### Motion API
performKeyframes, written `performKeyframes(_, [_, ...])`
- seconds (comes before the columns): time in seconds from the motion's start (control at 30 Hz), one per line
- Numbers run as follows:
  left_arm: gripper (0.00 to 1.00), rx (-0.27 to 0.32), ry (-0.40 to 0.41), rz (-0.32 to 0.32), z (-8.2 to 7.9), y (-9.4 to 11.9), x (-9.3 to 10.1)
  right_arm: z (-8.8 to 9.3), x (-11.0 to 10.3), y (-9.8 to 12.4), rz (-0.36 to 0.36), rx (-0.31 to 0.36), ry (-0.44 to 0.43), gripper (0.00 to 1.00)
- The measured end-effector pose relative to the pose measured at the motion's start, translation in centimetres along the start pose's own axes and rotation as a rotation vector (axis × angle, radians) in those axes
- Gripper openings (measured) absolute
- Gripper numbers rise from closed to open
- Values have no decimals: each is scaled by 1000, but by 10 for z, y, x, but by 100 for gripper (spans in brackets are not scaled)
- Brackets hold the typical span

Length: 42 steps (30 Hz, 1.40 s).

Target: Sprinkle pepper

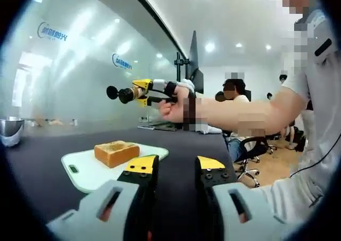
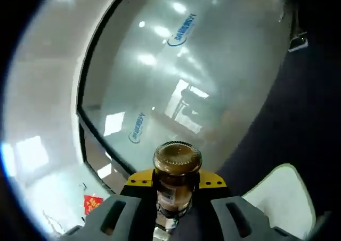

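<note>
On the dark table (image 1: 181, 150), a pale cutting board (image 1: 88, 171) lies near the near edge, and a golden-brown block of toast (image 1: 116, 152) rests on the board's far half. A metal bowl (image 1: 10, 130) stands at the table's left edge, well apart from the board.

The left gripper (image 1: 176, 169) sits low over the table just beside the board. Its yellow-tipped jaws are spread with a clear gap between them and hold nothing.

The right gripper (image 1: 139, 93) is raised in the air above and beyond the toast, carried by a person's hand (image 1: 173, 109) whose forearm extends in from the right. In the left gripper view, the dark pepper shaker (image 1: 120, 94) projects sideways from its jaws.

In the right gripper view, the right gripper (image 2: 177, 190) has its jaws pinching the pepper shaker (image 2: 177, 171) on both sides of the body, the brown cap pointing away from the camera toward a frosted glass wall (image 2: 202, 70). A corner of the cutting board (image 2: 282, 198) shows at lower right.
</note>
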<state>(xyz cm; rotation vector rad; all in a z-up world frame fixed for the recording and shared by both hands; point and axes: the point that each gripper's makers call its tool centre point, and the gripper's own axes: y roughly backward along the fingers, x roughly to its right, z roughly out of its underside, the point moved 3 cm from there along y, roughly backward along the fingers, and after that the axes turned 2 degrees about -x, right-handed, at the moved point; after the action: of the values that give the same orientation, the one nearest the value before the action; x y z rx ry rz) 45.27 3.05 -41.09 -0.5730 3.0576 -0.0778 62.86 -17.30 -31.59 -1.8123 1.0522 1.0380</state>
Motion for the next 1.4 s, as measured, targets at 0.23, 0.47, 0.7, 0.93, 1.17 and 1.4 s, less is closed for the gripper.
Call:
performKeyframes(0.23, [21, 3, 0, -17, 0, 0, -2, 19, 14, 22, -56, 32, -346, 21])
performKeyframes(0.47, [28, 10, 8, -71, -1, 0, -12, 31, -9, 26, -171, 14, -563, 21])
performKeyframes(0.7, [28, 29, -2, -105, -7, -1, -15, 39, -36, 33, -280, 4, -708, 21])
performKeyframes(0.93, [39, 133, -50, -231, -40, 3, -24, 57, -64, 46, -378, -55, -798, 21])
performKeyframes(1.17, [39, 177, -67, -217, -66, 0, -20, 78, -73, 62, -413, -86, -866, 21])
performKeyframes(1.4, [50, 293, -98, -228, -102, -8, -14, 111, -72, 76, -414, -101, -951, 21])
